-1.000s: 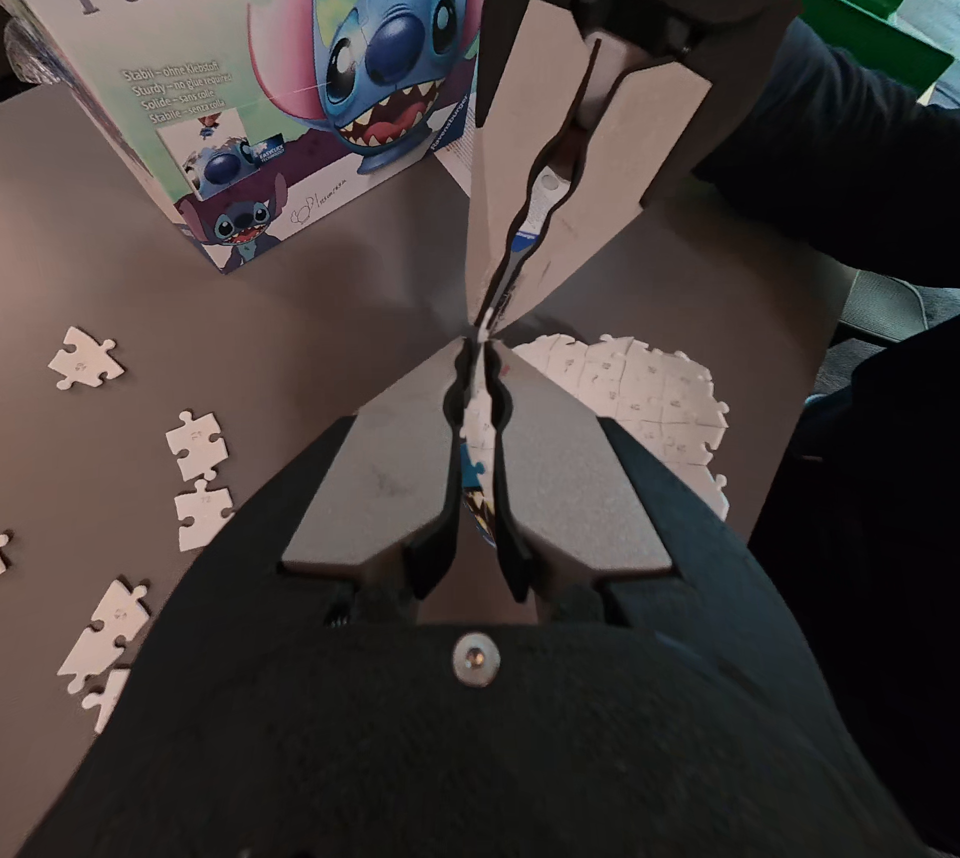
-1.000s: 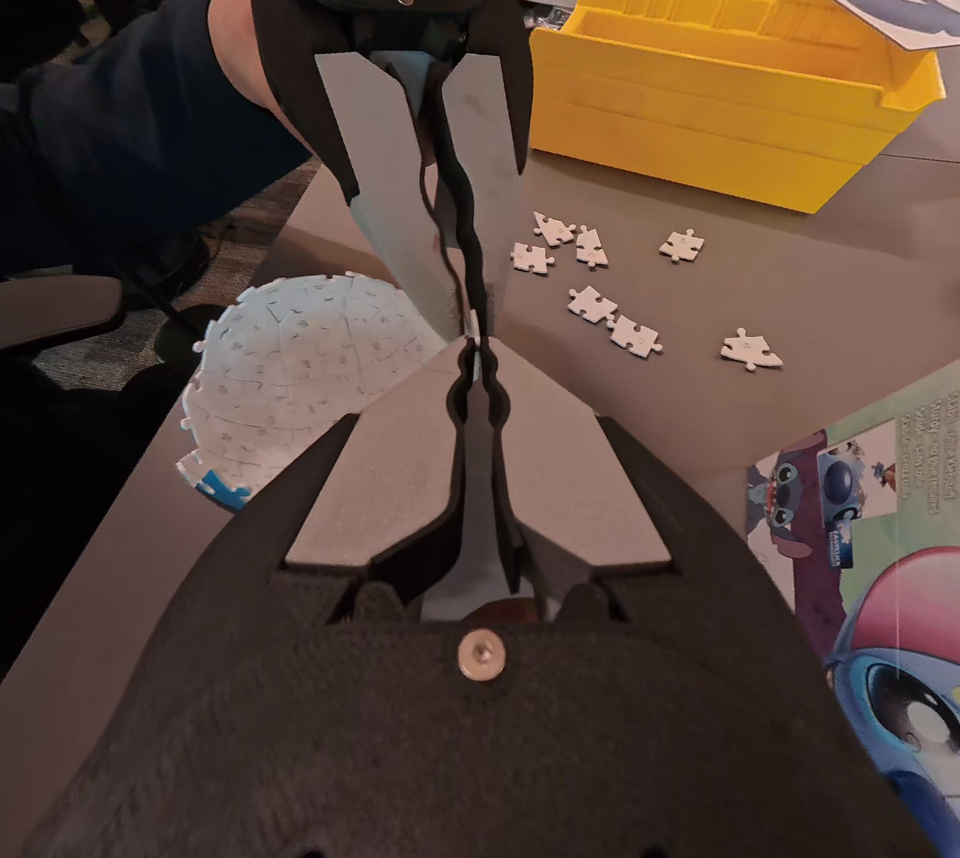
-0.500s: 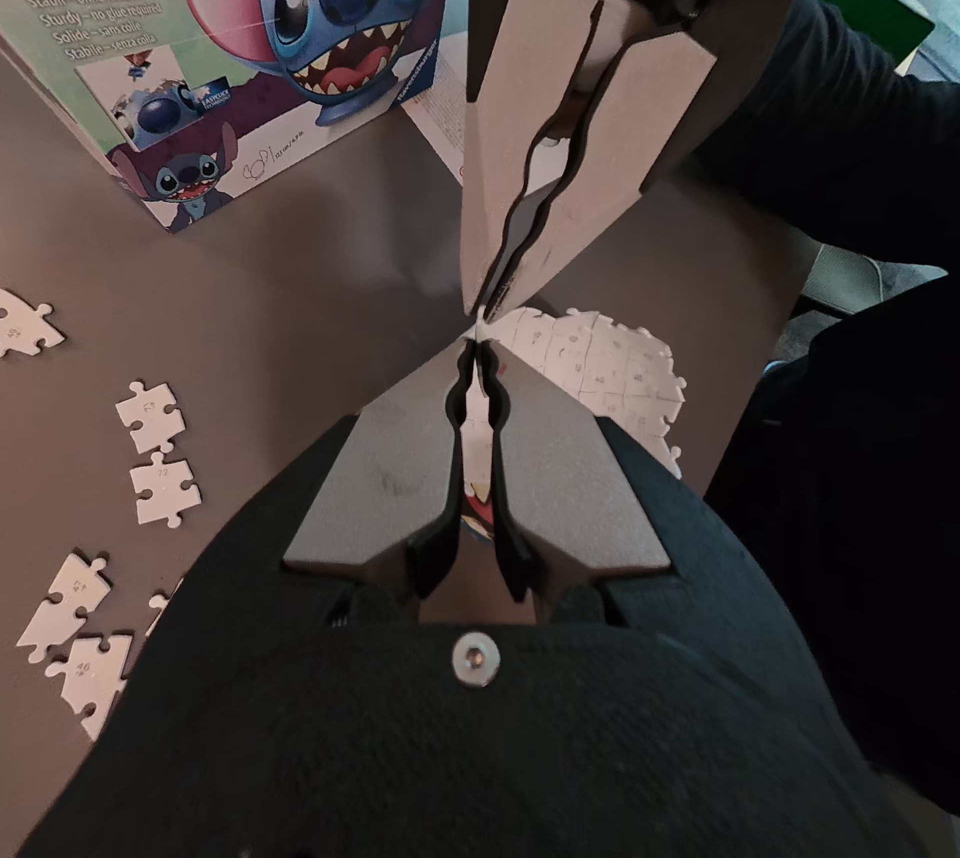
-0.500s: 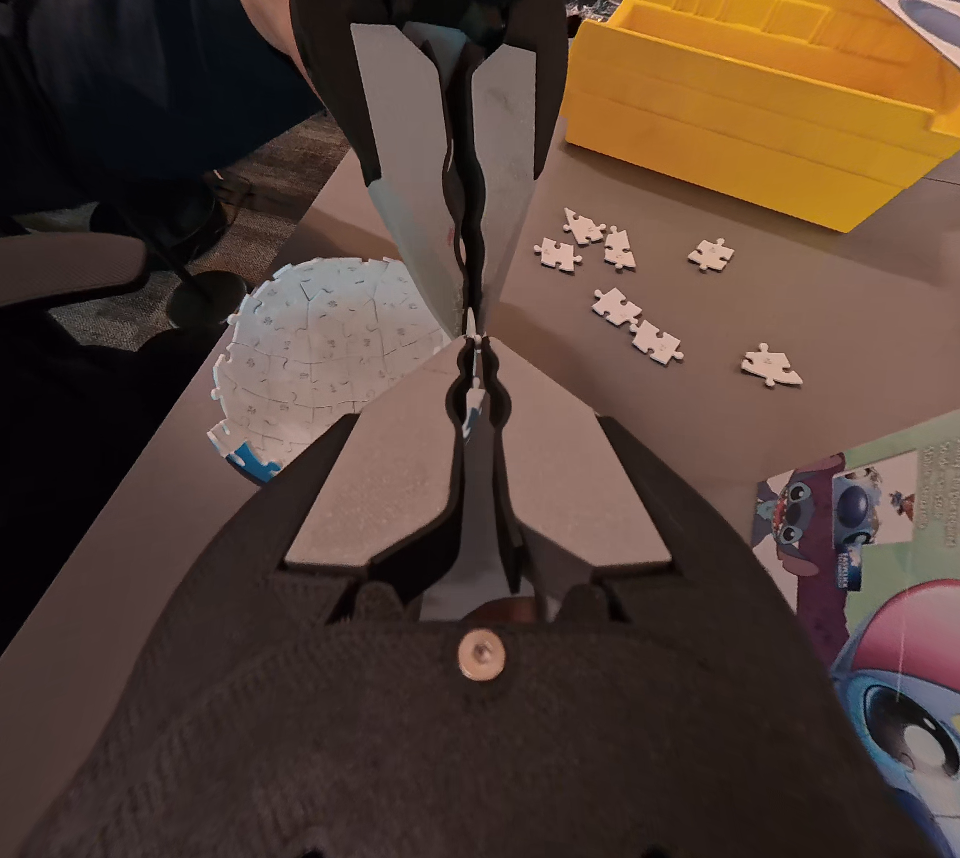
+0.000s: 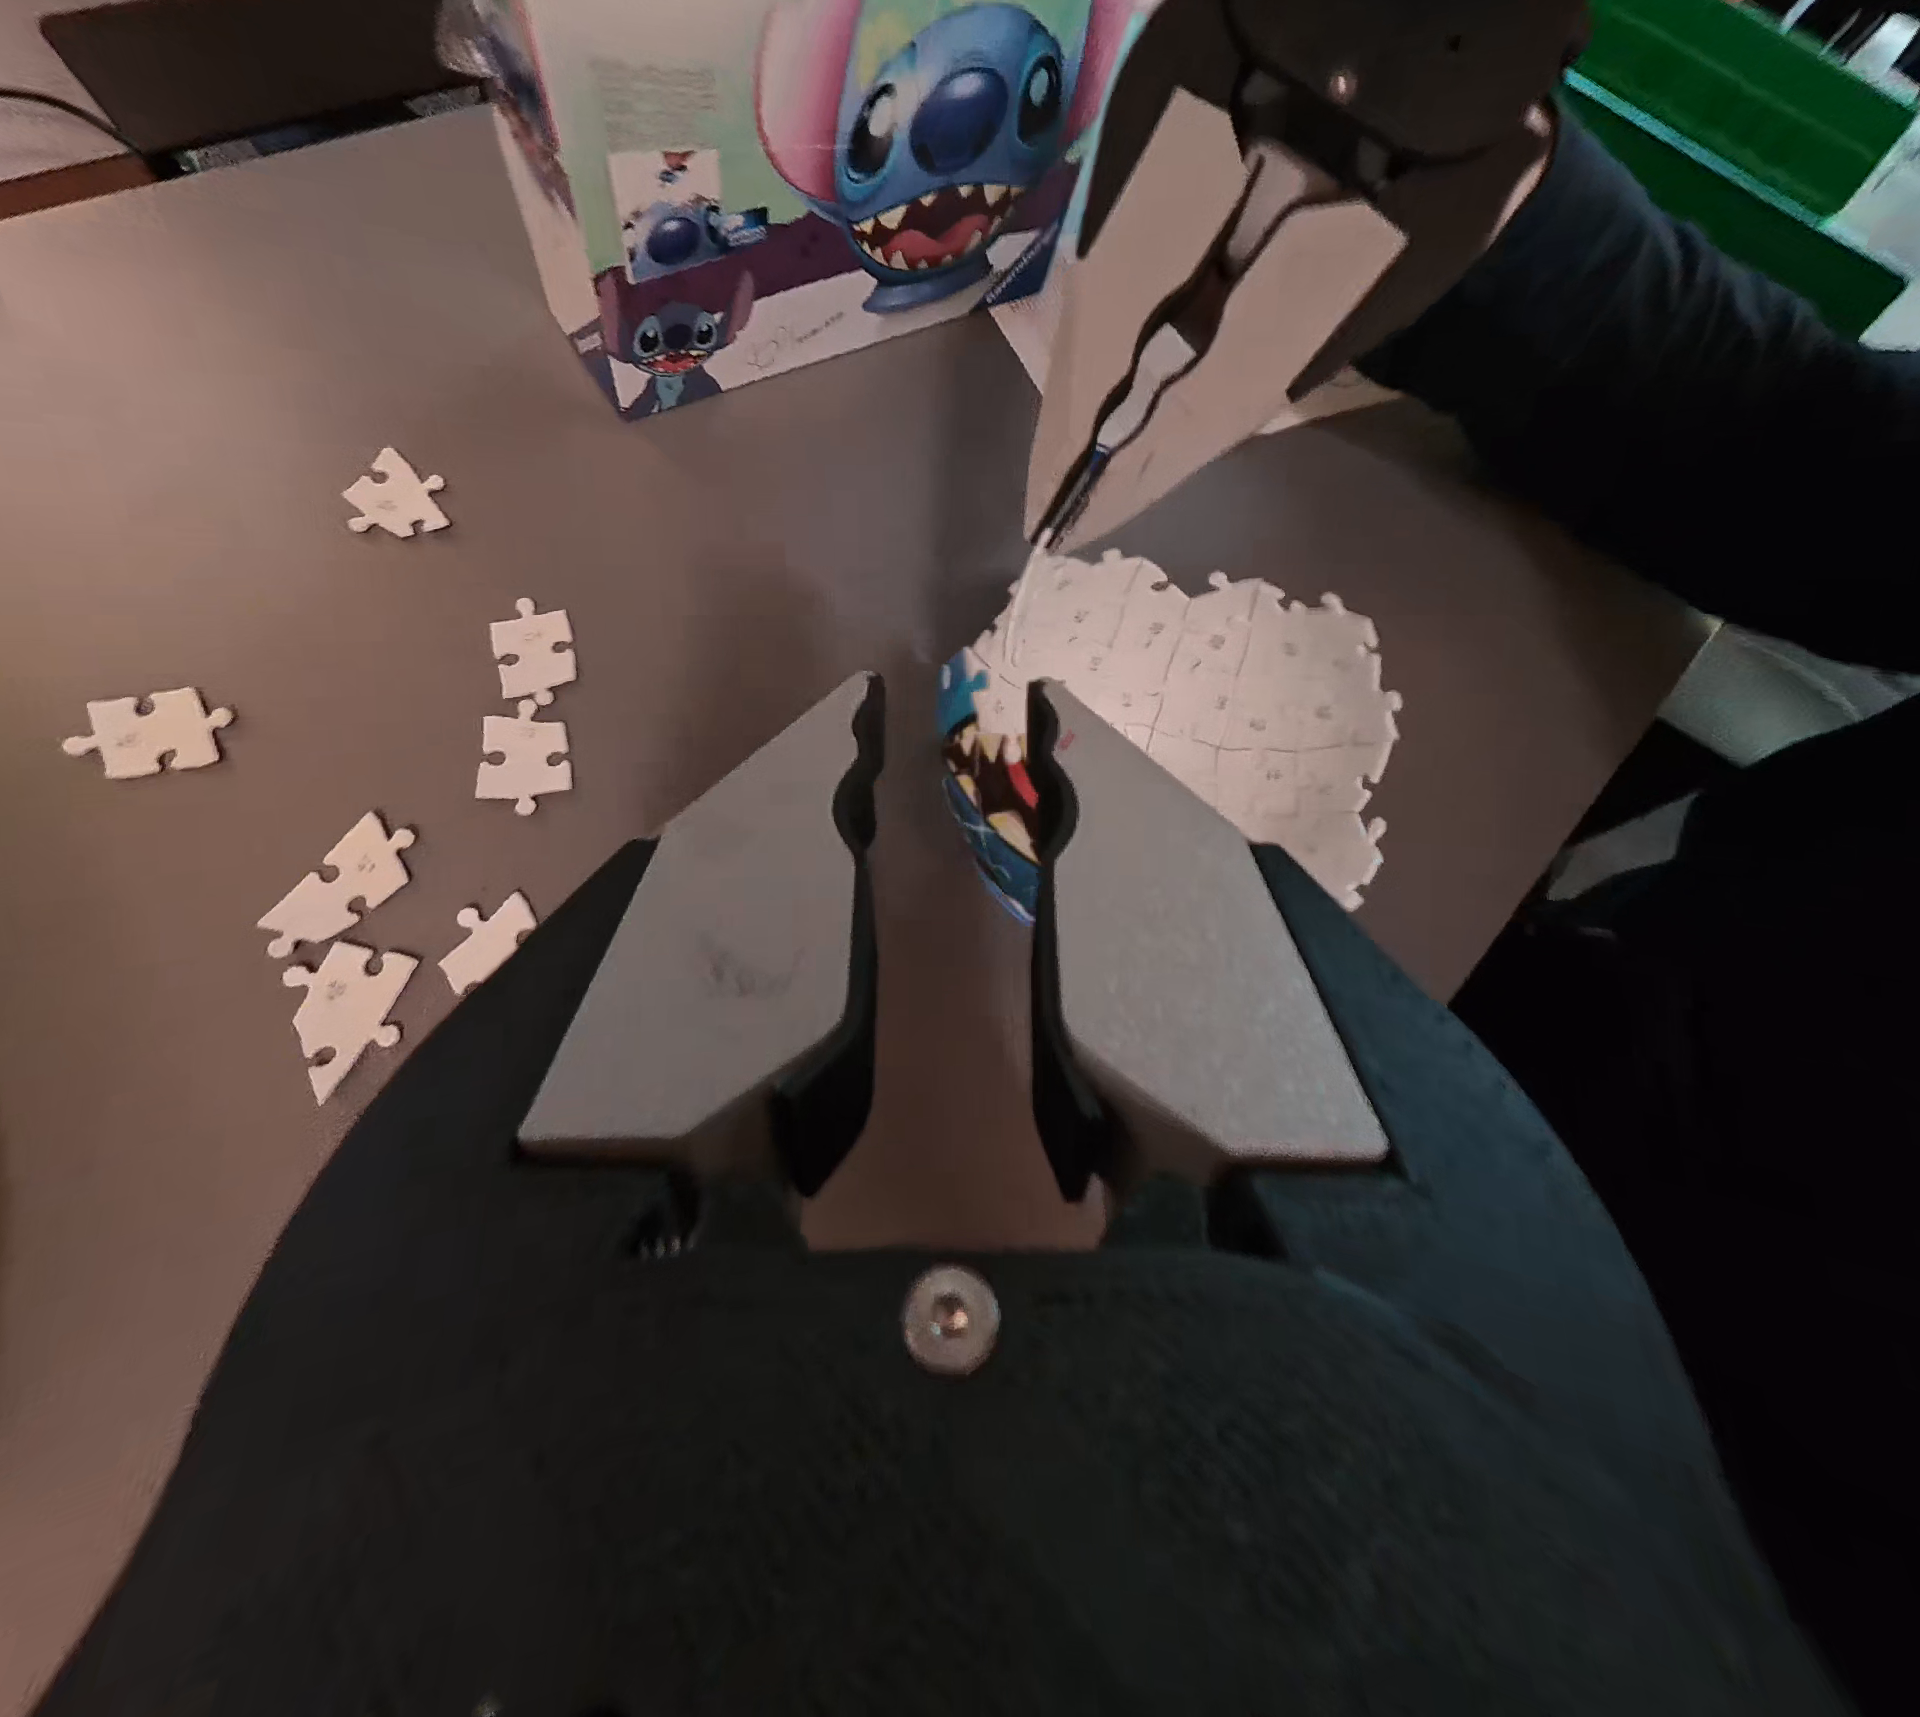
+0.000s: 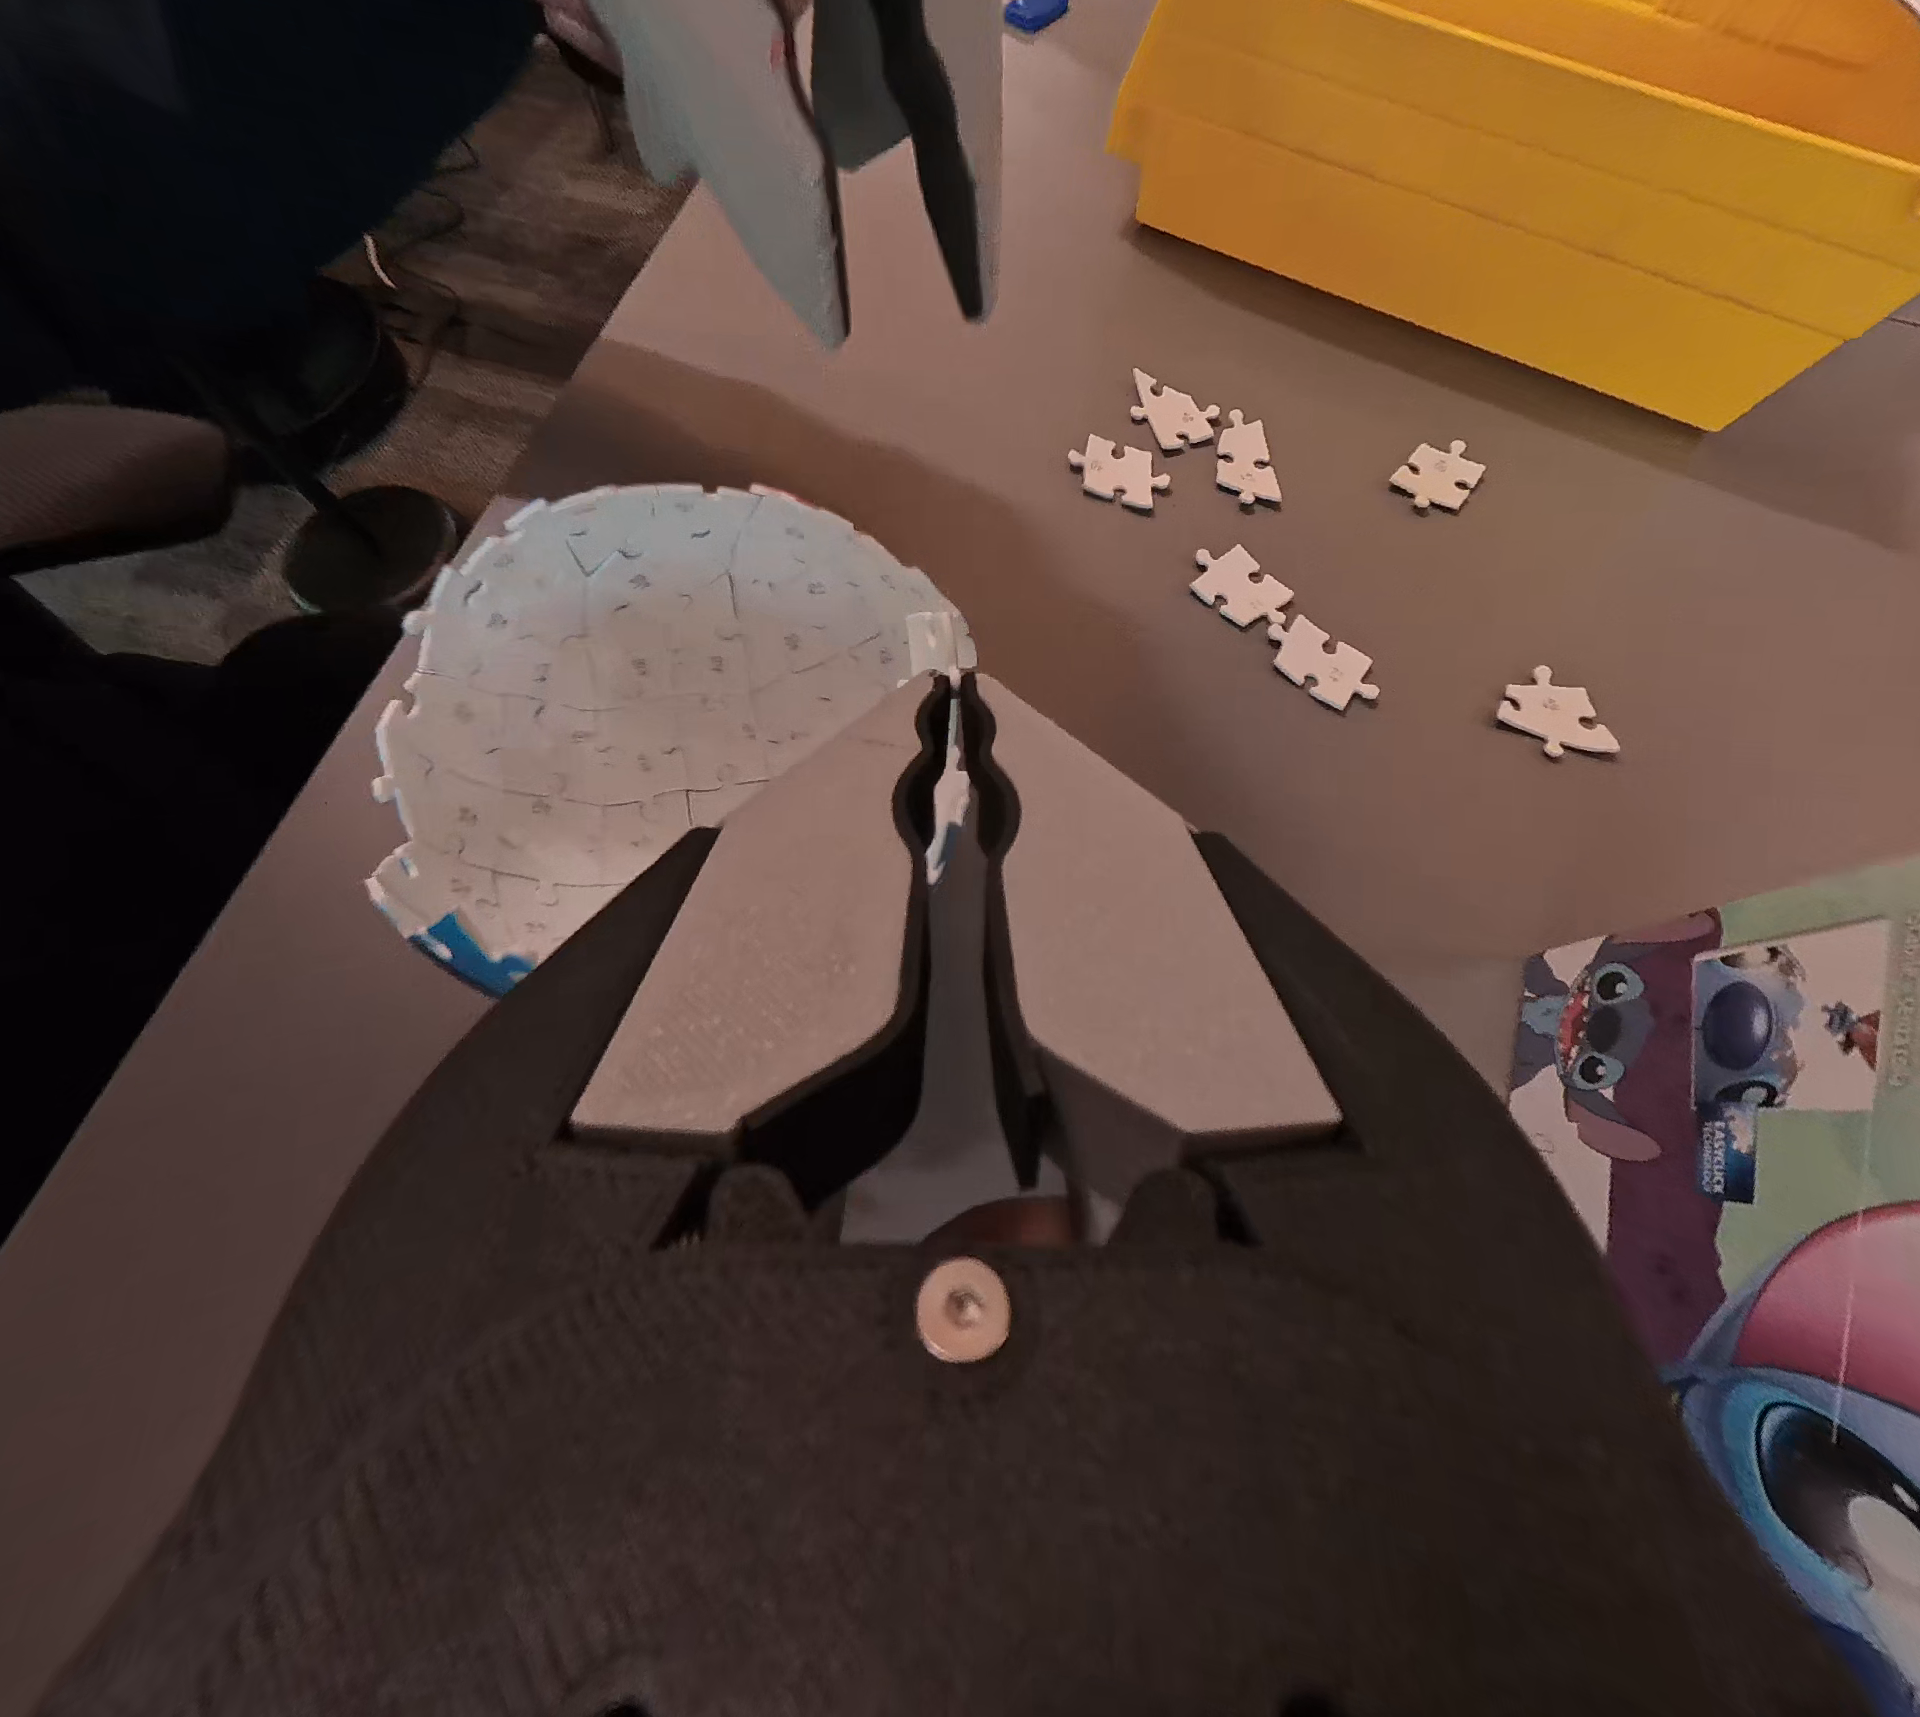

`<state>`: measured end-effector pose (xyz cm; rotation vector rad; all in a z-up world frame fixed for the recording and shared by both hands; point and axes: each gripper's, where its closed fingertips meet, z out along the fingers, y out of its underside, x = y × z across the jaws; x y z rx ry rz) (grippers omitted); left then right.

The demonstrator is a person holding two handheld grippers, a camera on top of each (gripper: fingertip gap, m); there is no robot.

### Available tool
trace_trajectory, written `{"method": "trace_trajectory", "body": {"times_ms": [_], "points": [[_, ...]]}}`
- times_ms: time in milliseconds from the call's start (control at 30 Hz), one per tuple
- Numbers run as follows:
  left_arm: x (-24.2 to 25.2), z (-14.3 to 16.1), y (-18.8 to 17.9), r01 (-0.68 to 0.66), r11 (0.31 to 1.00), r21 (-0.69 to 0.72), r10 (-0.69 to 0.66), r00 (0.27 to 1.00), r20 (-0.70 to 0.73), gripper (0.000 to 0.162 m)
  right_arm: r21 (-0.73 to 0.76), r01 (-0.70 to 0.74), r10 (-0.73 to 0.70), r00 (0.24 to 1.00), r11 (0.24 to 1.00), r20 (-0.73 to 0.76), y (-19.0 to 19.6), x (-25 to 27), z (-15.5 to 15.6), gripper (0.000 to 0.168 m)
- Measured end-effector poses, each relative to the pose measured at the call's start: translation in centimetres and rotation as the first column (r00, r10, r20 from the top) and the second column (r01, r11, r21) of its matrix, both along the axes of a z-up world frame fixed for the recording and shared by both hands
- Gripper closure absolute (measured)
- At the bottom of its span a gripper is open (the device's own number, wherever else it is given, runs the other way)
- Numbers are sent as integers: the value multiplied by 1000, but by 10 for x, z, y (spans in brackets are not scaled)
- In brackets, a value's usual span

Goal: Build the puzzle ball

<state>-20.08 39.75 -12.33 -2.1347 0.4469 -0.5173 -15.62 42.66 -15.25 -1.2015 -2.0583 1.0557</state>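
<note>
Left wrist view shows the left gripper (image 5: 954,696) with its jaws apart and nothing between them, poised over the near edge of the partly built puzzle ball (image 5: 1195,711). That shell sits on the grey table (image 5: 260,317) close to its edge, hollow side up, its white backing showing and the printed blue face turned outward. The right gripper (image 6: 956,680), seen from its own camera, has its jaws pinched together on the rim of the shell at the jagged top edge, where a single white piece (image 6: 938,637) stands just beyond the tips. Judgement: the shell is light, thin and curved, held only by interlocking tabs, so it will likely flex or shed pieces if squeezed across the dome; a hold on the rim, close to a seam, is the safer place. The backing looks smooth and could slip under a light pinch. Loose pieces (image 6: 1283,618) lie scattered well apart from the shell, between it and the yellow bin (image 6: 1538,109). The puzzle box (image 5: 790,109) stands upright behind the work. Both tools angle downward toward the shell from opposite sides, the left one raised clear of it.
</note>
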Motion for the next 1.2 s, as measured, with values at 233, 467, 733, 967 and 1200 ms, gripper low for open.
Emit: {"method": "trace_trajectory", "body": {"times_ms": [233, 467, 733, 967, 1200], "points": [[-8, -9, 11, 14, 998, -56, -4, 983, 181, 133, 30, 17, -18, 998, 999, 53, -5, -7, -20, 168], [22, -25, 25, 93, 984, -154, -88, 995, 39, 132, 14, 60, -61, 995, 998, 81, -1, -9, -24, 168], [37, -60, 26, 134, 932, -336, -175, 980, -97, 134, -25, 51, -48, 994, 998, 98, -1, -8, -28, 168], [36, -65, 26, 122, 924, -363, -196, 965, -174, 146, -19, 44, -42, 993, 999, 106, -3, -9, -34, 168], [34, -70, 26, 115, 902, -416, -230, 944, -236, 148, -15, 37, -35, 994, 999, 101, -3, -10, -35, 168]]}}
